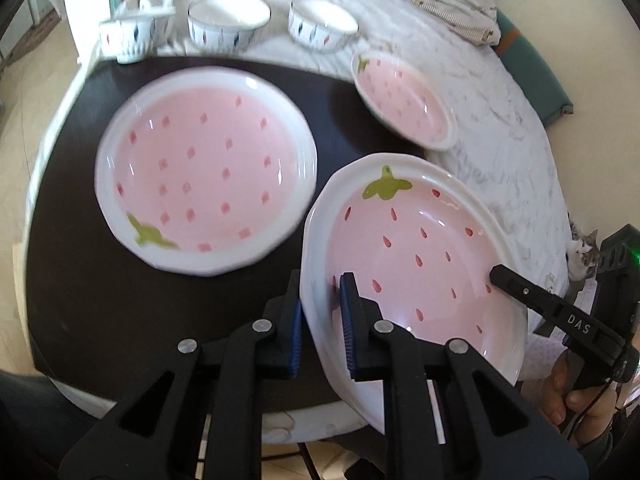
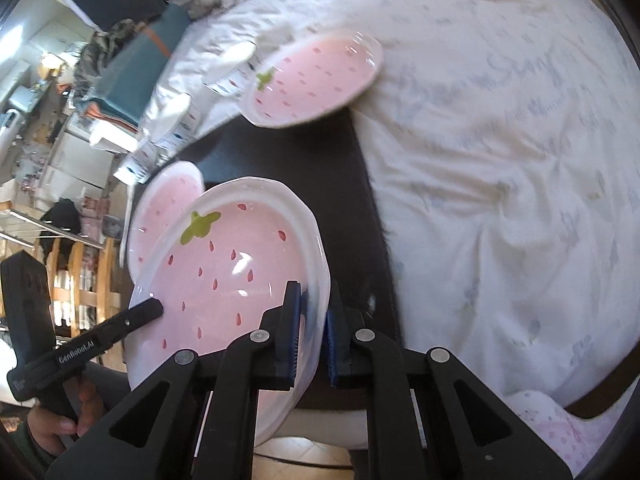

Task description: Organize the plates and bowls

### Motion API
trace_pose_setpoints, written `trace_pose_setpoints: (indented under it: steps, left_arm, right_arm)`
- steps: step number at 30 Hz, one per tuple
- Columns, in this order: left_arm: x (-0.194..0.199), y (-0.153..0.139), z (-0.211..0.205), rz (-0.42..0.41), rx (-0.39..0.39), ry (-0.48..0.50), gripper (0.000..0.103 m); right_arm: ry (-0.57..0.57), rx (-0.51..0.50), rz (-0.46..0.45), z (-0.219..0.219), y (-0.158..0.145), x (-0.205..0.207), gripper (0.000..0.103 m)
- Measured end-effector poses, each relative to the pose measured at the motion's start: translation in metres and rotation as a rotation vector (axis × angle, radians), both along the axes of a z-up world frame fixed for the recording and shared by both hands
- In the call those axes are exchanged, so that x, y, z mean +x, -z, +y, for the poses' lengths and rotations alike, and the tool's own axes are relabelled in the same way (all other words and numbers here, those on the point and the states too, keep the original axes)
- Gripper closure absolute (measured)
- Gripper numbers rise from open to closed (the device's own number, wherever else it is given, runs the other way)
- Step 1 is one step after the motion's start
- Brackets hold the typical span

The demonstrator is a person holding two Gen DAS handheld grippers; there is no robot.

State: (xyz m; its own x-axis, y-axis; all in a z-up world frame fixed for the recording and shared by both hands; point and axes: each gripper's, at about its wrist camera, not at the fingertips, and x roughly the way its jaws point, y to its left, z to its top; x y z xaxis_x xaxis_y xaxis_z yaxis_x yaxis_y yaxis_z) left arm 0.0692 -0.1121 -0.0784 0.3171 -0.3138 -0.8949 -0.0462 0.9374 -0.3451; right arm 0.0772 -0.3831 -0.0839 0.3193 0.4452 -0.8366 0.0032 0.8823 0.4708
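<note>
A pink strawberry-patterned plate (image 1: pixel 420 248) hangs tilted above the dark mat (image 1: pixel 80 280), held from both sides. My left gripper (image 1: pixel 322 284) is shut on its left rim, blue pads pinching the white edge. My right gripper (image 2: pixel 316 292) is shut on the opposite rim of the same plate (image 2: pixel 240 272); one of its fingers (image 1: pixel 520 288) shows in the left wrist view. A second pink plate (image 1: pixel 204 168) lies flat on the mat to the left. A third pink plate (image 1: pixel 404 104) rests further back on the white cloth. Three patterned white bowls (image 1: pixel 228 20) line the back.
A white cloth (image 2: pixel 500 160) covers the table around the mat. A teal cushion (image 1: pixel 532 68) lies at the far right edge. A cat (image 1: pixel 584 252) looks up beside the table. A person's hand (image 1: pixel 580 400) holds the right gripper's handle. Cluttered shelves (image 2: pixel 80 272) stand beyond the table.
</note>
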Motion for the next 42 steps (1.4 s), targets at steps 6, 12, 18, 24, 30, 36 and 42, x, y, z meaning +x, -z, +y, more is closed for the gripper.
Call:
trace_pose_setpoints:
  steps: [6,12,18,24,30,36,42]
  left_arm:
    - [0.011,-0.019,0.030,-0.040,0.002,-0.072,0.090]
    - [0.025,-0.031,0.054,-0.077,0.021,-0.080,0.090]
    - [0.043,-0.039,0.088,-0.085,0.044,-0.092,0.090]
    - [0.059,-0.038,0.115,-0.077,0.070,-0.107,0.090]
    - [0.079,-0.021,0.142,-0.050,0.086,-0.148,0.089]
    - [0.098,0.000,0.157,-0.027,0.100,-0.167,0.088]
    - [0.107,0.024,0.163,0.006,0.108,-0.177,0.087]
  right_arm:
    - [-0.025,0.032,-0.065,0.019,-0.017,0.011,0.090]
    - [-0.050,0.027,-0.110,0.049,-0.031,0.033,0.090]
    - [-0.086,0.026,-0.132,0.083,-0.038,0.054,0.090]
    - [-0.101,0.042,-0.131,0.115,-0.034,0.072,0.090]
    - [-0.120,0.037,-0.111,0.144,-0.022,0.093,0.090]
    - [-0.124,0.025,-0.077,0.167,-0.006,0.111,0.090]
    - [-0.117,0.004,-0.034,0.177,0.010,0.124,0.090]
